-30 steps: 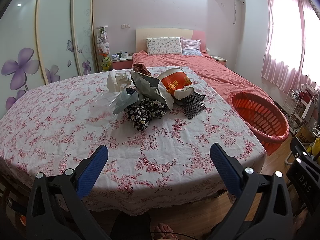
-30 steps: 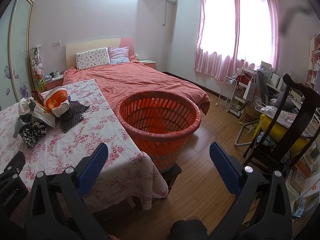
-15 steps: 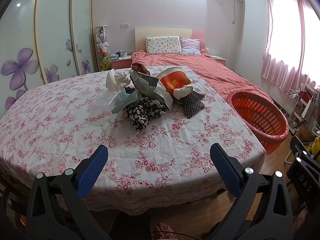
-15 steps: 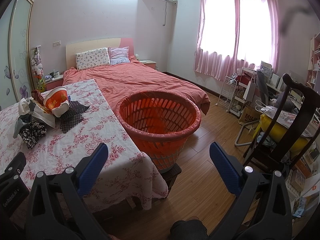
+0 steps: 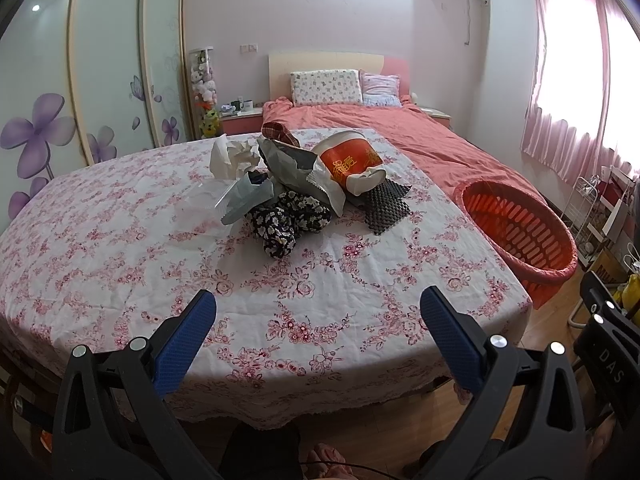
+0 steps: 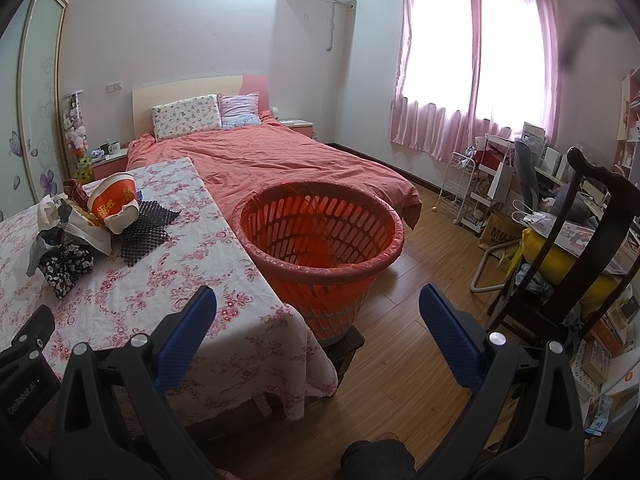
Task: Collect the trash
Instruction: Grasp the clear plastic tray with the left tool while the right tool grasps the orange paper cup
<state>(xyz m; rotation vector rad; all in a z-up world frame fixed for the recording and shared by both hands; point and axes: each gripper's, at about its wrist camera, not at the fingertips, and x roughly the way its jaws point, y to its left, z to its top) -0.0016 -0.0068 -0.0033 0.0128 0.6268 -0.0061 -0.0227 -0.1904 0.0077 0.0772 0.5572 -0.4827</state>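
Observation:
A heap of trash lies on the flowered tablecloth (image 5: 120, 264): a red and white paper cup (image 5: 349, 162), crumpled white tissue (image 5: 232, 156), a grey bag (image 5: 286, 160), a black flowered cloth (image 5: 286, 220) and a black mesh mat (image 5: 386, 204). The cup (image 6: 114, 200) and mat (image 6: 148, 228) also show in the right wrist view. An orange slotted basket (image 6: 320, 248) stands on a low stool right of the table; it also shows in the left wrist view (image 5: 520, 232). My left gripper (image 5: 318, 316) is open and empty over the table's near edge. My right gripper (image 6: 318, 316) is open and empty, short of the basket.
A bed with a salmon cover (image 6: 280, 160) lies behind the table and basket. A dark wooden chair (image 6: 580, 248) with a yellow cushion and a cluttered desk stand at the right. A white wire rack (image 6: 464, 188) stands under the pink-curtained window. Wardrobe doors (image 5: 80, 80) line the left wall.
The left gripper's view has shifted very slightly. The right gripper and everything else have not moved.

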